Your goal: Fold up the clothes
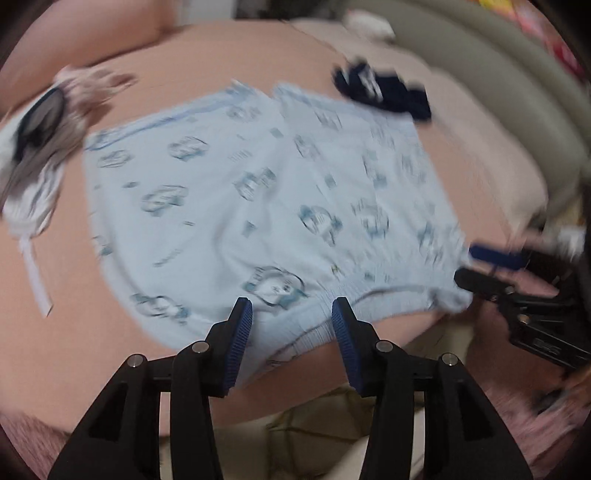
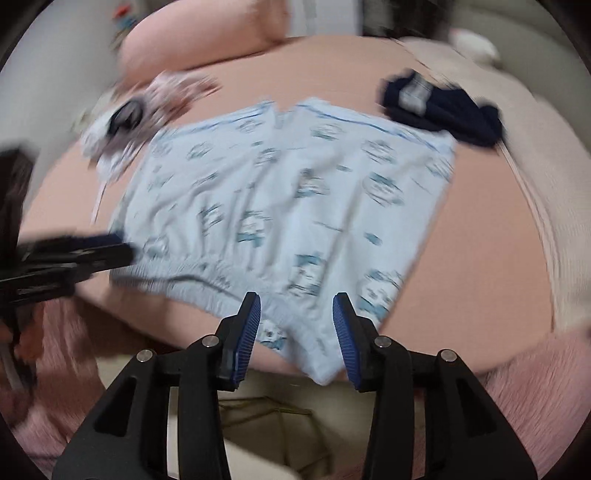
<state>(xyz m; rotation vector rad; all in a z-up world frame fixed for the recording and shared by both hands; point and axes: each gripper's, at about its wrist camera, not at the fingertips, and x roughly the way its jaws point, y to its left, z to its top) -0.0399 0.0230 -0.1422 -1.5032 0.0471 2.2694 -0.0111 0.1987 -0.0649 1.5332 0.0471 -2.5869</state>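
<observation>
Blue-padded left gripper [image 1: 291,314] (right gripper [image 2: 296,308] too) — open, empty, above shorts [image 1: 258,206]

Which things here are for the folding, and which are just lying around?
For the folding:
- light blue printed shorts
- left claw, open
- right claw, open

Just lying around:
- navy garment
- crumpled patterned clothes
- pink pillow

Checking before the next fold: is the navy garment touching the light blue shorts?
Touching. In the right wrist view, the navy garment overlaps the far corner of the shorts.

Left gripper [image 1: 291,317] hangs open at six o'clock over the light-blue printed shorts [image 1: 266,206], waistband nearest, pads clear.
</observation>
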